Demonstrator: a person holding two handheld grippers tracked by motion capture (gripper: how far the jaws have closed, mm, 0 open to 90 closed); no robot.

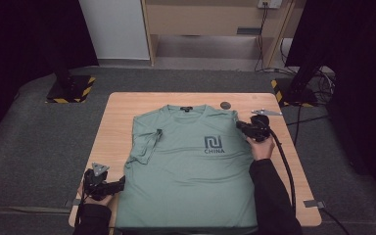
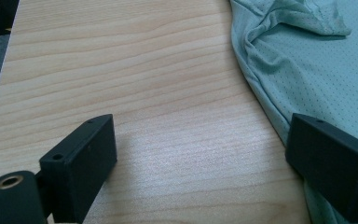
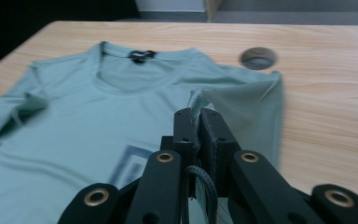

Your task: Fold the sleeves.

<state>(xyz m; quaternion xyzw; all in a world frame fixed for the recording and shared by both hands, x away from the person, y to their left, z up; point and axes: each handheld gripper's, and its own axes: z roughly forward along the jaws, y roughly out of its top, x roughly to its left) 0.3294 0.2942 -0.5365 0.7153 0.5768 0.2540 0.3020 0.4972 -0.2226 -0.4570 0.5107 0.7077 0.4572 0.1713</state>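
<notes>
A pale green T-shirt (image 1: 186, 166) with a dark logo and the word CHINA lies face up on the wooden table (image 1: 117, 112), collar toward the far edge. Its left sleeve (image 1: 144, 144) is folded in over the body. My right gripper (image 1: 245, 126) is shut on the T-shirt's right sleeve edge (image 3: 196, 100), pinched between the jaws and lifted slightly. My left gripper (image 1: 121, 183) stands open at the shirt's lower left side; one jaw rests over bare wood, the other over the shirt's edge (image 2: 261, 98).
A round dark hole (image 1: 225, 105) sits in the table near the far edge, beside the collar. A grey metal plate (image 1: 266, 112) lies near the far right corner. Cables trail off the right side. Bare wood (image 2: 144, 84) lies left of the shirt.
</notes>
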